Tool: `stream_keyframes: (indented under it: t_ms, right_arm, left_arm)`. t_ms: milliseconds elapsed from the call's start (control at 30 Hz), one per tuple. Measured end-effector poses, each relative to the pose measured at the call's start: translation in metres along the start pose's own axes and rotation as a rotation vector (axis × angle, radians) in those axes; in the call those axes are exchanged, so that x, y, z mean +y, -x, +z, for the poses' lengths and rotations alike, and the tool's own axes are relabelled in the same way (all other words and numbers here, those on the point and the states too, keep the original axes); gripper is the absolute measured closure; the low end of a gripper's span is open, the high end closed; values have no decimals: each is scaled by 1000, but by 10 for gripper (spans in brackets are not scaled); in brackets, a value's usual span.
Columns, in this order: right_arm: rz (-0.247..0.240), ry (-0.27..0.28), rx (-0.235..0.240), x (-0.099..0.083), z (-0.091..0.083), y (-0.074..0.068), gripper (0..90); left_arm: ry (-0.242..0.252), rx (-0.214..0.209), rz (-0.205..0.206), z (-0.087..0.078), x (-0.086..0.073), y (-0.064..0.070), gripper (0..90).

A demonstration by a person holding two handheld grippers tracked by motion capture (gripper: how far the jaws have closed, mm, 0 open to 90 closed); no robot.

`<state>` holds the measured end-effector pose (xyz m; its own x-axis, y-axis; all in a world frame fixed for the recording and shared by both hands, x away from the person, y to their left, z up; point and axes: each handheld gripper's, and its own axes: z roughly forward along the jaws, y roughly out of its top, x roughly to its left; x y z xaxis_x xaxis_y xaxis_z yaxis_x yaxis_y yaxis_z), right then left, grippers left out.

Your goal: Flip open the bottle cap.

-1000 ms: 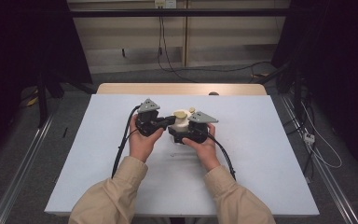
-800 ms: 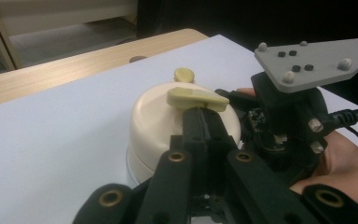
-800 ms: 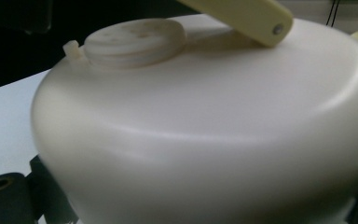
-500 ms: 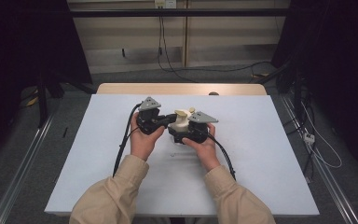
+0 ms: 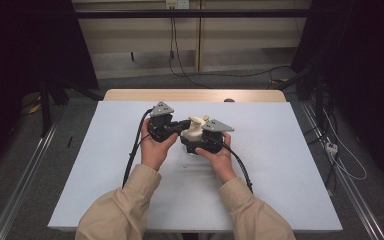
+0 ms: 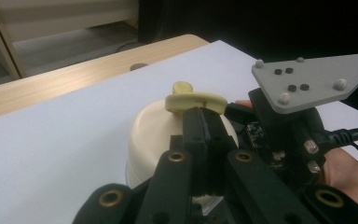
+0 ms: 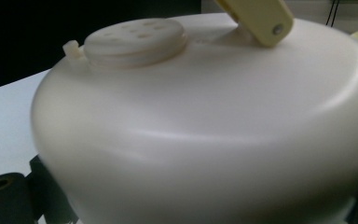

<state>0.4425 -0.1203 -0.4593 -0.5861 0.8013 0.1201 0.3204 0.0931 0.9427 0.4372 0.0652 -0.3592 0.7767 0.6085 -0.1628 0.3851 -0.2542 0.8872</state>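
A cream round pot (image 5: 194, 132) with a domed lid is held over the middle of the white table (image 5: 290, 170). In the right gripper view the pot (image 7: 205, 130) is very close, with a perforated disc (image 7: 135, 39) on its lid and the yellow handle (image 7: 261, 16) above. My right gripper (image 5: 196, 142) is shut on the pot's body, a jaw on each side of it. My left gripper (image 6: 204, 116) comes in from the left, its jaws pressed together on the yellow handle (image 6: 193, 99) atop the pot (image 6: 149, 130). The right gripper's grey plate (image 6: 307, 79) sits just beyond.
A wooden strip (image 5: 195, 95) runs along the table's far edge. Black cables (image 5: 132, 155) trail from both grippers toward the person. Metal rails (image 5: 25, 180) flank the table on the floor, and loose wires (image 5: 340, 155) lie at the right.
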Motion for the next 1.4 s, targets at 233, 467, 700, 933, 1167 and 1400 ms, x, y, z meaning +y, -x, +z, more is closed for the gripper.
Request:
stream_keyframes:
  t_ms: [233, 467, 700, 933, 1167, 1400]
  right_arm:
    - [-1, 0, 0, 0, 0, 0, 60]
    - [-3, -2, 2, 0, 0, 0, 60]
    - [1, -2, 1, 0, 0, 0, 60]
    - [1, -2, 0, 0, 0, 0, 60]
    - [1, -3, 0, 0, 0, 0, 60]
    - [2, -4, 0, 0, 0, 0, 60]
  left_arm:
    - [-6, 5, 6, 3, 1, 1, 900]
    - [-8, 7, 7, 6, 1, 1, 900]
    - [-2, 11, 0, 7, 3, 0, 900]
    - [0, 13, -5, 8, 3, -1, 900]
    - [5, 12, -10, 9, 5, -2, 900]
    - [0, 12, 2, 12, 9, 0, 900]
